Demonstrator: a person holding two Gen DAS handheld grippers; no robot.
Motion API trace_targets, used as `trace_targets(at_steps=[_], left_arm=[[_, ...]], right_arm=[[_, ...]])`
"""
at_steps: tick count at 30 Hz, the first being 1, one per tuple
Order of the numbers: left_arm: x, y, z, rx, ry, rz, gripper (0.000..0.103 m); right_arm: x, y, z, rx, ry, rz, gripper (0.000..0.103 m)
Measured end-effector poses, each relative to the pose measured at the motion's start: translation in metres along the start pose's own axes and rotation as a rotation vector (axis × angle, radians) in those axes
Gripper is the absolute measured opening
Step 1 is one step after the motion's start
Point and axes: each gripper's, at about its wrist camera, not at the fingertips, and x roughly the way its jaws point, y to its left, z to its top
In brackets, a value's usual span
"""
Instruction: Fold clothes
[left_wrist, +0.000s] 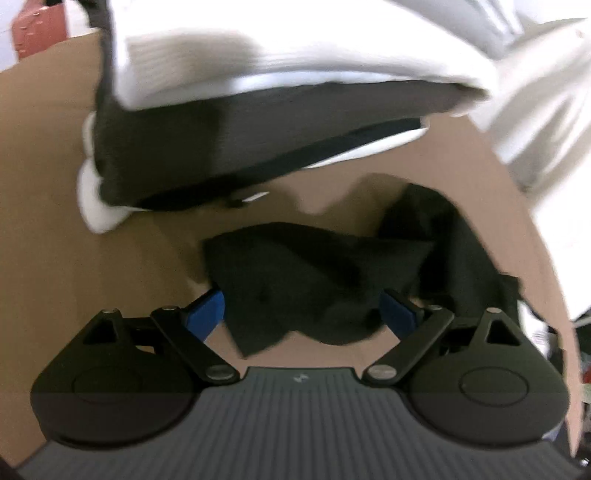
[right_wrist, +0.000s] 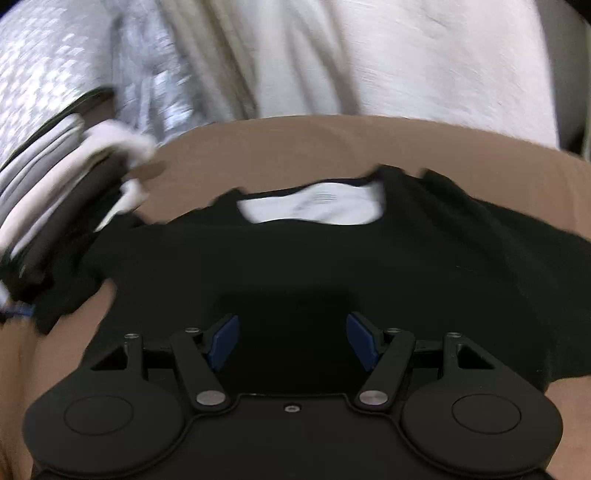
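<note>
left tool (left_wrist: 302, 314) jaws wide, black garment (left_wrist: 314, 280) between, unpinched | right tool (right_wrist: 293, 341) jaws apart over black shirt (right_wrist: 295, 258) | brown worktop (left_wrist: 74, 258) | folded stack (left_wrist: 229, 122) far

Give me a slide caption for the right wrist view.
Open right gripper poised over a black T-shirt spread on the brown table.

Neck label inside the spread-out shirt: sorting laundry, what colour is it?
White neck label against the black shirt; clearest in the right wrist view.

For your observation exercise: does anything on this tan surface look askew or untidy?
Yes. The black garment lies crumpled and bunched on the tan surface, not spread flat, while the stack of folded clothes behind it looks neat.
</note>
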Motion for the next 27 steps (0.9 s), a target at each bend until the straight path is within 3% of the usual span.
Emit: trace_targets(at_steps=[4,7,8,13,18,19,20,21,22,25,27], left_arm=[[0.008,0.000,-0.003,0.074,0.010,0.120,0.092],[0.015,0.007,-0.009,0.117,0.063,0.279,0.097],[0.018,0.014,-0.008,0.074,0.073,0.276,0.097],[0.030,0.043,0.000,-0.168,0.070,0.024,0.097],[0.044,0.032,0.001,-0.223,-0.020,-0.105,0.096],[0.046,0.025,-0.001,-0.202,-0.034,-0.091,0.093],[0.048,0.017,-0.004,-0.158,-0.055,-0.065,0.075],[0.048,0.008,-0.007,-0.106,-0.073,-0.027,0.034],[0.048,-0.001,-0.008,-0.045,-0.087,0.022,0.018],[0.025,-0.010,-0.006,-0.010,-0.177,0.047,0.012],[-0.012,-0.010,-0.001,0.006,-0.320,0.068,0.011]], right_arm=[[0.013,-0.017,0.005,0.126,-0.009,0.053,0.070],[0.015,-0.012,0.002,0.077,-0.004,0.045,0.070],[0.016,-0.009,0.001,0.054,-0.001,0.040,0.070],[0.021,-0.004,0.002,0.055,0.007,0.079,0.070],[0.026,0.000,-0.002,0.034,0.020,0.078,0.071],[0.026,0.000,-0.002,0.032,0.021,0.079,0.071],[0.026,-0.001,-0.003,0.030,0.023,0.080,0.071],[0.026,-0.002,-0.003,0.034,0.022,0.082,0.071],[0.026,-0.003,-0.004,0.043,0.022,0.086,0.071],[0.025,-0.009,-0.007,0.071,0.021,0.104,0.071],[0.023,-0.013,-0.008,0.093,0.020,0.114,0.071]])
